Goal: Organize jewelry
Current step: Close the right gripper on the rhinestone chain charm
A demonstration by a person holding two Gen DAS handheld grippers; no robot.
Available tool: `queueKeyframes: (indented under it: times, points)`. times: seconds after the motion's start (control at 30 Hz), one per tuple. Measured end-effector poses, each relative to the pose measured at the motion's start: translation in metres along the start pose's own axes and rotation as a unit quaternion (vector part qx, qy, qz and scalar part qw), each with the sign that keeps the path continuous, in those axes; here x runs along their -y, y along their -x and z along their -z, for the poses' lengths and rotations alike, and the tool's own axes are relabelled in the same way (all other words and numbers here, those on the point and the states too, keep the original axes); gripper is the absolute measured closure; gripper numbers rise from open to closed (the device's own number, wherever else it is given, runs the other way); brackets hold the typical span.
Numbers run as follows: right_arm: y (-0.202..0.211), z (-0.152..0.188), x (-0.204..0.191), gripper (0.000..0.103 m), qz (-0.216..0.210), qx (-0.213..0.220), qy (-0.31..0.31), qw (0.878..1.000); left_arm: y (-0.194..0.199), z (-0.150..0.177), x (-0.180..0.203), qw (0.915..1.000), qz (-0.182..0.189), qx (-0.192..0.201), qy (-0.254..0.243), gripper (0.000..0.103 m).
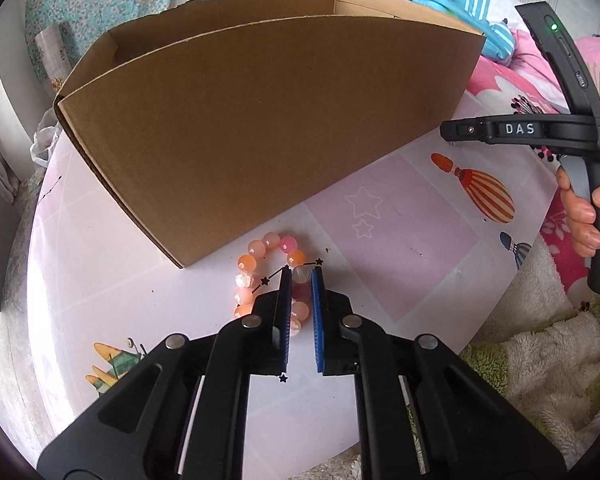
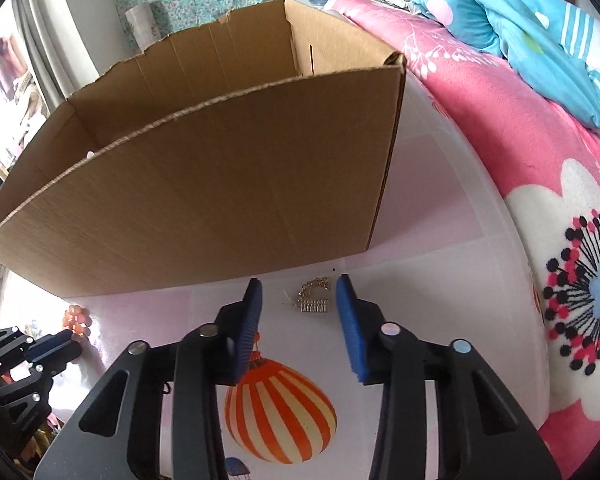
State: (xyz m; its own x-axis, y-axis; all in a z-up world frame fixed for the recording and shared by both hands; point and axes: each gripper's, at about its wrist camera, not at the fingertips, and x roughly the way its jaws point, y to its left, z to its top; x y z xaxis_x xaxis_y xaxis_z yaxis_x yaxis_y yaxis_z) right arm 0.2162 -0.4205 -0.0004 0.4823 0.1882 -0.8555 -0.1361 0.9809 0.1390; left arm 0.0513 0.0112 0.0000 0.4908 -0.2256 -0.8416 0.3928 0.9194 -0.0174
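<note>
A: Item: bead bracelet (image 1: 268, 276), on the table (image 1: 400, 240) beside the box (image 1: 260, 120). Left gripper (image 1: 302, 272) clenched on its near beads.
B: Lift straight. Right gripper (image 2: 298, 284) unclenched, straddling the gold chain (image 2: 314, 300); close lower.

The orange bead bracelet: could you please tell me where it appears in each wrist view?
Left wrist view: the orange bead bracelet lies at lower centre, its right side between the left gripper pads.
Right wrist view: it sits at the far left edge, beside the left gripper.
Shared landmark: the cardboard box behind it.
</note>
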Motion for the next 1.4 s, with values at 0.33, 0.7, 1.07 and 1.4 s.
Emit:
queueKeyframes:
  times: [0.33, 0.7, 1.07, 1.4]
  points:
    - [-0.003, 0.007, -0.004, 0.084, 0.025, 0.001, 0.034, 0.999, 0.001, 0.000, -0.002, 1.0000, -0.005, 0.000, 0.005, 0.094]
    - [0.001, 0.012, 0.004, 0.084, 0.001, 0.004, 0.021, 1.000, 0.001, -0.001, -0.001, 0.9998, -0.003, 0.000, 0.020, 0.094]
    - [0.028, 0.013, 0.009, 0.084, -0.022, 0.033, 0.017, 0.999, 0.019, 0.000, -0.002, 0.9994, -0.013, 0.017, 0.028, 0.094]
    - [0.073, 0.014, 0.010, 0.084, -0.051, 0.090, 0.017, 0.995, 0.057, -0.006, -0.004, 0.9975, -0.017, 0.054, 0.043, 0.094]
